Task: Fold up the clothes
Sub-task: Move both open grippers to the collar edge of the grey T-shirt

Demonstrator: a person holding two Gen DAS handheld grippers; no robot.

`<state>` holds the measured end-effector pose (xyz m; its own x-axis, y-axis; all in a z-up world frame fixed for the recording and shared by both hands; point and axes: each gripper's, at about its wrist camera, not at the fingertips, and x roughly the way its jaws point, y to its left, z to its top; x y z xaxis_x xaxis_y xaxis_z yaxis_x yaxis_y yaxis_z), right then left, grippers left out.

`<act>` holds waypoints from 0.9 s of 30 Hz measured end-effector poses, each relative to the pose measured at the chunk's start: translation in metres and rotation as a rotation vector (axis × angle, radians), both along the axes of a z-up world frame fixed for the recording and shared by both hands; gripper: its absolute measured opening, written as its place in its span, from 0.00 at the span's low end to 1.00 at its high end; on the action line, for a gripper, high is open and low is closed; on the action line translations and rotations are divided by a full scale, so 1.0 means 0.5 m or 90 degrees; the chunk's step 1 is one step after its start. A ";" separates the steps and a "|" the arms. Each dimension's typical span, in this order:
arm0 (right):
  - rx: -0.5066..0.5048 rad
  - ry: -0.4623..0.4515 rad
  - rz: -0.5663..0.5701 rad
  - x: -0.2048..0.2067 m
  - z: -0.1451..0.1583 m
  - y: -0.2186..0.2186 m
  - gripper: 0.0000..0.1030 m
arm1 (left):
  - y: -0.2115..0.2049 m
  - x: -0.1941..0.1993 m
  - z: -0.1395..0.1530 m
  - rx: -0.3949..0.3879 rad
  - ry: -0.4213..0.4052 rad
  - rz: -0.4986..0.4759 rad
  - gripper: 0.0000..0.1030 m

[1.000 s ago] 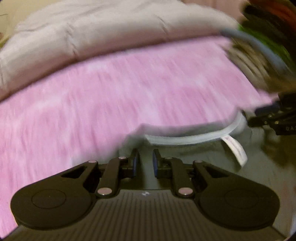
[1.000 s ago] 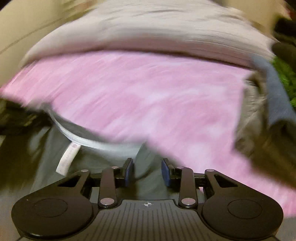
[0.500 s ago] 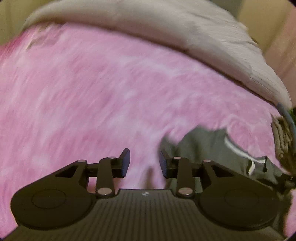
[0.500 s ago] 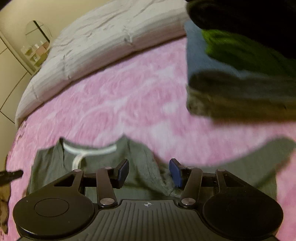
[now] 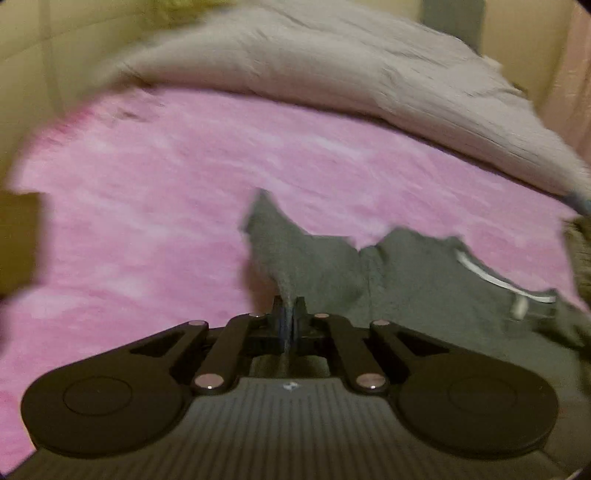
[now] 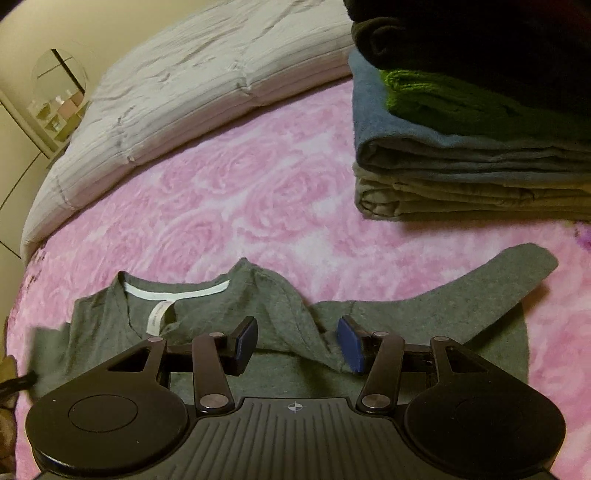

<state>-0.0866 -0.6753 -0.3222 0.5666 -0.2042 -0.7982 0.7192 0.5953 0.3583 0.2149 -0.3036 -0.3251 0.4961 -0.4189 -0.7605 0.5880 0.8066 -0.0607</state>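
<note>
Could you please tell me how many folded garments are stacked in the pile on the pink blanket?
4 visible: olive at the bottom, blue above it, green next, black on top. The frame edge may hide more.

The left gripper [image 5: 289,325] pointed steeply down, its jaws closing, the pads nearly together with a fold of the grey shirt [image 5: 406,280] pinched up between them. The right gripper [image 6: 297,341] also tilted steeply downward, its jaws standing about half apart, the blue pads [image 6: 351,345] either side of a ridge of cloth without pressing on it.
</note>
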 end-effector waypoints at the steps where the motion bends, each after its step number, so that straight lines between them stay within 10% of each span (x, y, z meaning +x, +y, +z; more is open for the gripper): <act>1: 0.000 0.002 -0.003 -0.002 -0.002 0.001 0.51 | 0.016 -0.004 -0.004 0.021 -0.001 0.018 0.15; 5: 0.006 0.007 -0.010 -0.007 -0.008 0.010 0.51 | 0.074 0.013 -0.044 0.082 0.038 0.072 0.28; 17: 0.003 0.026 -0.027 -0.046 -0.006 0.044 0.51 | 0.181 0.022 -0.071 -0.171 0.297 0.209 0.34; 20: 0.006 0.032 -0.034 -0.059 -0.007 0.059 0.51 | 0.191 0.010 -0.086 -0.227 0.342 0.230 0.21; 22: 0.008 0.039 -0.037 -0.068 -0.009 0.070 0.51 | 0.178 0.010 -0.081 -0.207 0.321 0.207 0.01; 27: -0.023 0.082 -0.039 -0.103 -0.003 0.087 0.51 | 0.140 0.015 -0.029 -0.038 0.150 0.110 0.14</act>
